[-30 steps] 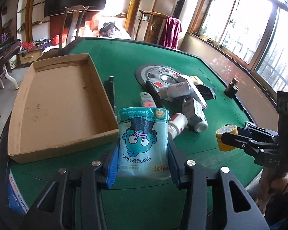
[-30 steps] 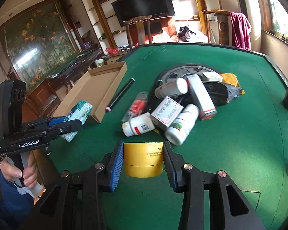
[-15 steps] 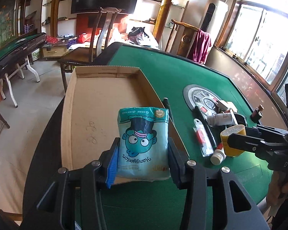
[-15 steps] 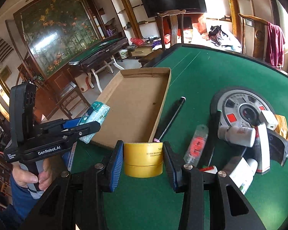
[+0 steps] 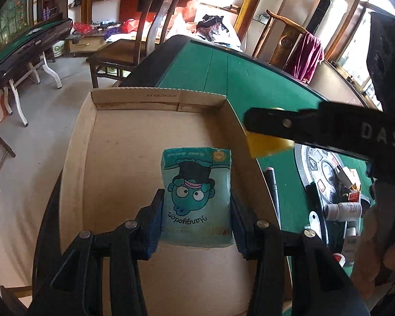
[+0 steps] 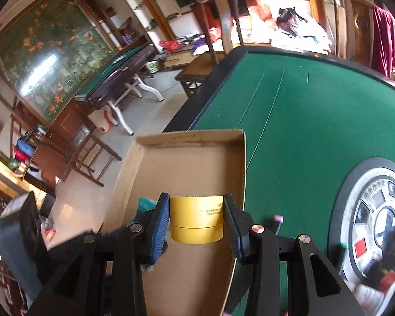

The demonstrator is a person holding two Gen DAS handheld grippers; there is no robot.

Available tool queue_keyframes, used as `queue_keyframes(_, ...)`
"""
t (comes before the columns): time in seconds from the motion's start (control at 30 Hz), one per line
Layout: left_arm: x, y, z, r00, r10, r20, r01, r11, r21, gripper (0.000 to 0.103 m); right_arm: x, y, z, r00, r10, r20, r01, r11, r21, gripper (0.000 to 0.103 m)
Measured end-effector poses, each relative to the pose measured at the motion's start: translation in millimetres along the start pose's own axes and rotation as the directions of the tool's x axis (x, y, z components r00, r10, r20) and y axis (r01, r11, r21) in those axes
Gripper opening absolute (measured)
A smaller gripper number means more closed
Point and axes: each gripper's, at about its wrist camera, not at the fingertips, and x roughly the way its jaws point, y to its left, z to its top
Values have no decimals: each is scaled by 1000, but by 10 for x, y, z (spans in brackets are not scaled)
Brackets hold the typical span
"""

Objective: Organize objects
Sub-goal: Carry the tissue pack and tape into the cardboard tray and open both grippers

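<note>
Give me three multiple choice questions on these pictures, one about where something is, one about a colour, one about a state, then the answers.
1. Where is the tissue pack held?
A. over the cardboard box
B. over the floor
C. on the chair

2. What colour is the tape roll?
A. red
B. yellow
C. white

3. How is the right gripper?
A. open, holding nothing
B. shut on the tape roll
C. lying on the table

Answers: 1 A, the box floor shows behind the pack in the left gripper. 2 B, its side is plain yellow. 3 B, both fingers press the roll's sides.
</note>
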Motion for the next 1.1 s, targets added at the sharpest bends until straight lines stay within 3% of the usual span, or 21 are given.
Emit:
queue_keyframes(0.3, 347, -62, 135, 999, -23, -28, 21, 998, -55, 46, 654, -138, 364, 999, -19, -42, 22, 998, 62, 44)
queue_keyframes(0.6, 505, -105, 145, 999, -20, -35, 17, 997, -73, 49, 843, -164, 482, 997, -42, -62, 42, 999, 11, 44)
queue_keyframes(0.7, 489, -108, 134, 999, -37, -32, 34, 997, -76, 52, 832, -191, 487, 998, -52, -44, 52, 999, -10, 44)
queue_keyframes(0.8, 467, -96, 124, 999, -42, -31, 39, 995, -93, 69, 754, -214, 460, 999, -30, -22, 30, 1000, 4, 45)
queue_keyframes(1.1, 79, -161, -4, 996, -85, 39, 87, 993, -76, 70, 145, -276, 159, 999, -2, 44, 2, 1000, -2, 45)
